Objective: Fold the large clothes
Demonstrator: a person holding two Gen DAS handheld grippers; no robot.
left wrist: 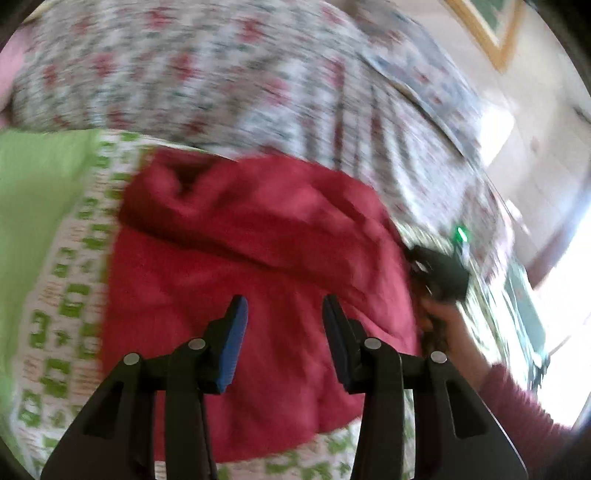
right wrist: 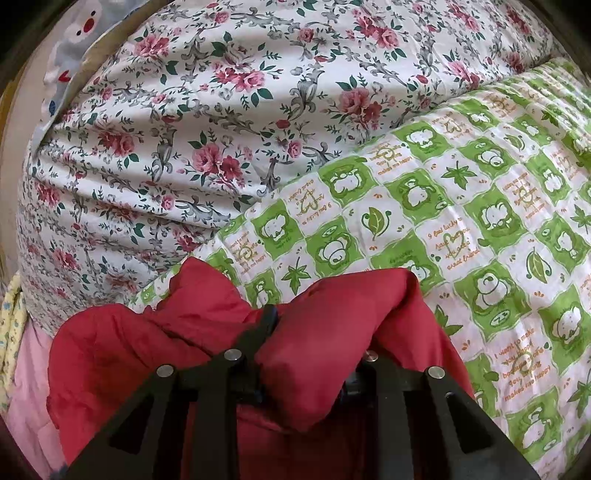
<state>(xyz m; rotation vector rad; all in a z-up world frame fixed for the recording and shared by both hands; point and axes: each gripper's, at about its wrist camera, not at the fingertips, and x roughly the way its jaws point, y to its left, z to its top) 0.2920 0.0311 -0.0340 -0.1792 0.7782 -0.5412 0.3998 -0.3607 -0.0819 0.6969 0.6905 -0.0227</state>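
A large red padded garment (left wrist: 258, 258) lies bunched on a green-and-white patterned quilt (left wrist: 66, 295). My left gripper (left wrist: 284, 332) is open and empty, its blue pads (left wrist: 232, 343) hovering above the garment's near part. The left wrist view is blurred by motion. The right gripper's black body (left wrist: 439, 273) shows at the garment's right edge, held by a hand. In the right wrist view, my right gripper (right wrist: 306, 354) is shut on a thick fold of the red garment (right wrist: 325, 332), which bulges over the fingers and hides their tips. The quilt (right wrist: 461, 221) spreads beyond.
A floral rose-patterned duvet (right wrist: 184, 129) is piled behind the quilt, also seen in the left wrist view (left wrist: 184, 74). Pink fabric (right wrist: 29, 387) lies at the lower left. A plain green cloth (left wrist: 33, 192) lies left. A framed picture (left wrist: 487, 26) hangs on the wall.
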